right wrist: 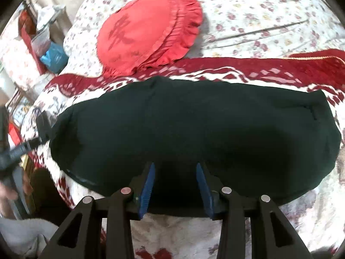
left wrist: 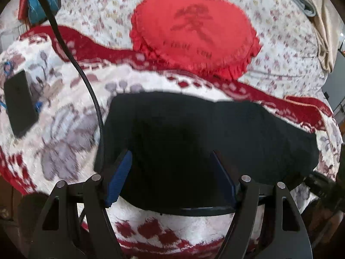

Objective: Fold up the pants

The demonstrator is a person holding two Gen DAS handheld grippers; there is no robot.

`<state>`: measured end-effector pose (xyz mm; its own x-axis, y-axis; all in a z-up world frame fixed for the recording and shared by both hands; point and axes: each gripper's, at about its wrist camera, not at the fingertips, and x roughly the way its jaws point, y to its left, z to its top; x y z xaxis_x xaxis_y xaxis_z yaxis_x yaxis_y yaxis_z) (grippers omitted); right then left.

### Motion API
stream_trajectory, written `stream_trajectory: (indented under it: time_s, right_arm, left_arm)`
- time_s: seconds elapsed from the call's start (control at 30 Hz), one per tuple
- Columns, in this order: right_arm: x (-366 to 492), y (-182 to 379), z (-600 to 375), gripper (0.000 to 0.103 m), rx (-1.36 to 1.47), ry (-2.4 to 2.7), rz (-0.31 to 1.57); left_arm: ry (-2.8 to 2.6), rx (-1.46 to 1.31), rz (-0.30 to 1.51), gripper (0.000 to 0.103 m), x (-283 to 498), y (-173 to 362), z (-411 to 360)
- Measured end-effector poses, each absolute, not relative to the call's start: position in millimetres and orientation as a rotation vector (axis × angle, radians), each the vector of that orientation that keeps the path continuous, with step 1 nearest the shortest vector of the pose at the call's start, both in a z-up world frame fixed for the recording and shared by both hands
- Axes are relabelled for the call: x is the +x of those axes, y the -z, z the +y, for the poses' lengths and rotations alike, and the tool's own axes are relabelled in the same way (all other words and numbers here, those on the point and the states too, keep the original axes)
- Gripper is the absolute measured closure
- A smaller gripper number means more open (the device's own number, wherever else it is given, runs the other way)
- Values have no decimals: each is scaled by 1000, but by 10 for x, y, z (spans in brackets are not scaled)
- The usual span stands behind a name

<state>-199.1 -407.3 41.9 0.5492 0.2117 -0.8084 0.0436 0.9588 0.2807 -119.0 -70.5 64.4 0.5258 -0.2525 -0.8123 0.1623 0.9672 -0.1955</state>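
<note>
Both claws, left gripper (left wrist: 172,168) and right gripper (right wrist: 175,179), spread wide above soft, limp black pants (right wrist: 194,133); best pinched at an edge.

This is a bedroom in a home. A bed (right wrist: 269,10) fills both views, covered by a white sheet printed with small red flowers. A plush red-and-white patterned blanket (left wrist: 64,112) lies across it, and a round red frilled cushion (left wrist: 194,32) sits toward the bed's far edge. A dark phone (left wrist: 19,108) lies on the blanket near the bed's left edge. Beyond that edge stand cluttered household boxes and bags (right wrist: 45,45).
</note>
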Motion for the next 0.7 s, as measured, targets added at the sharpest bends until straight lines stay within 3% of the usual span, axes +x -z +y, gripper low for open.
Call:
stream_trajectory:
  time_s: [0.27, 0.7]
  right_arm:
    - [-1914, -421, -4138, 62, 276, -86, 1006]
    - [-1813, -312, -4122, 61, 251, -74, 1028]
  left_arm:
    - [230, -44, 1012, 29, -1150, -490, -781]
    - [280, 10, 879, 29, -1276, -958, -1012]
